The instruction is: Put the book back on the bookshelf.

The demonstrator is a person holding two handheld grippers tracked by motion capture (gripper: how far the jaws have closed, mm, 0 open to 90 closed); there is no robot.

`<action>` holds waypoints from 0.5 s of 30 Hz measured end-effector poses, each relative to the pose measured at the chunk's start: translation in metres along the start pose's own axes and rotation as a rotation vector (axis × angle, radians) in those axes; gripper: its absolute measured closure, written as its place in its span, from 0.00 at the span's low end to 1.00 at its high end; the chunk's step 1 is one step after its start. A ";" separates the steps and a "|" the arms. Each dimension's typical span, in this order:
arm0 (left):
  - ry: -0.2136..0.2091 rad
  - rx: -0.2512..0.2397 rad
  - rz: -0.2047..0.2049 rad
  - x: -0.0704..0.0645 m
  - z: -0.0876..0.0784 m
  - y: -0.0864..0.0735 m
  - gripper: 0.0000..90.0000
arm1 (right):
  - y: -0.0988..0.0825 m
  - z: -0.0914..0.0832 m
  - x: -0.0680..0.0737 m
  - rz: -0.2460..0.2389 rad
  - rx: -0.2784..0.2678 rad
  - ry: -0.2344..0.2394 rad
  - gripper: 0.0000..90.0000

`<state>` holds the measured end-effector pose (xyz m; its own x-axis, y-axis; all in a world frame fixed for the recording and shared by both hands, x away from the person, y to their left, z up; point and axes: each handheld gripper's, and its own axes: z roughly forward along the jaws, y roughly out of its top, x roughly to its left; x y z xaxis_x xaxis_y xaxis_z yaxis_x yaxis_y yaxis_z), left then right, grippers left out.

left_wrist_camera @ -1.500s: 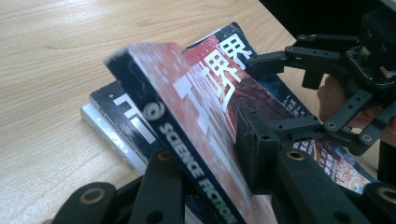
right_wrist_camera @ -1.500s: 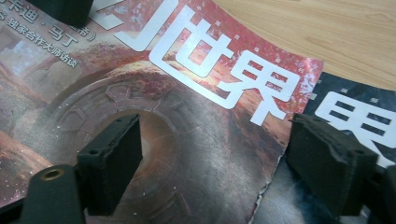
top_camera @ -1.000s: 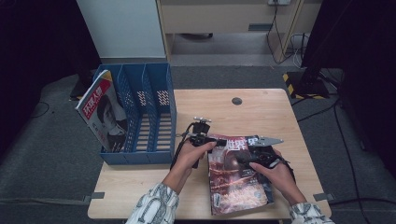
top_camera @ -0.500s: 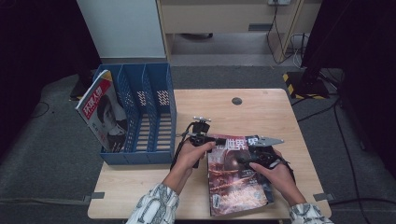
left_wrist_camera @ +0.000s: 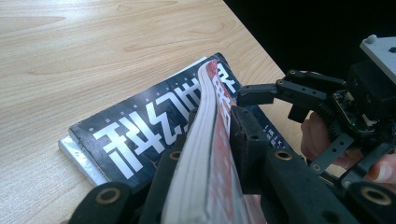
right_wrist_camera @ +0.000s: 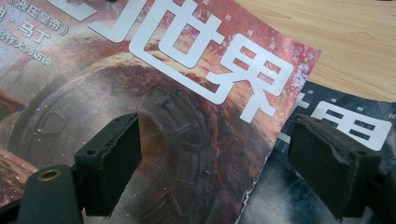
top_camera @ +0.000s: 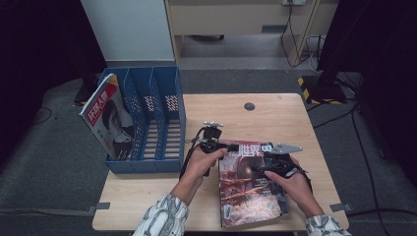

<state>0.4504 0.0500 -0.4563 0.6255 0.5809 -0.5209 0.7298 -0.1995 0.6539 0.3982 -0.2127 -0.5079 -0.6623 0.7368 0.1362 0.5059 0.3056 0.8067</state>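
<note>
The left tool [left_wrist_camera: 205,154] has just closed on the red magazine [top_camera: 248,189], lifting its edge off the dark magazine [left_wrist_camera: 140,140] right of the blue file rack [top_camera: 147,123]. The right tool [right_wrist_camera: 224,163], just opening, holds nothing. Lifting slowly should keep the pages from slipping.

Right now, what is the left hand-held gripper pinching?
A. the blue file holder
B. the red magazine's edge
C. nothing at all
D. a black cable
B: in the left gripper view the left hand-held gripper has its jaws pressed on both sides of the lifted edge of the red magazine, above a darker magazine lying flat on the table.
</note>
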 end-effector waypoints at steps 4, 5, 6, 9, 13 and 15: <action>-0.001 -0.001 0.005 -0.001 -0.001 0.001 0.87 | 0.000 -0.003 -0.001 -0.006 -0.003 -0.005 0.21; -0.001 -0.002 0.006 -0.002 -0.001 0.001 0.87 | 0.000 -0.004 -0.002 -0.011 -0.002 -0.007 0.23; -0.001 -0.001 0.006 -0.002 -0.002 0.001 0.87 | -0.001 -0.006 -0.003 -0.011 -0.005 -0.010 0.24; -0.001 0.000 0.011 -0.003 -0.002 0.002 0.87 | -0.001 -0.009 -0.006 -0.021 -0.005 -0.022 0.29; -0.002 0.004 0.014 -0.003 -0.002 0.003 0.87 | -0.002 -0.015 -0.012 -0.026 -0.005 -0.057 0.34; -0.003 0.004 0.017 -0.004 -0.003 0.003 0.87 | -0.003 -0.018 -0.017 -0.024 -0.001 -0.082 0.35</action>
<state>0.4493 0.0494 -0.4508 0.6382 0.5754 -0.5115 0.7206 -0.2125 0.6600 0.3978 -0.2373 -0.5024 -0.6268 0.7761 0.0688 0.4897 0.3238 0.8095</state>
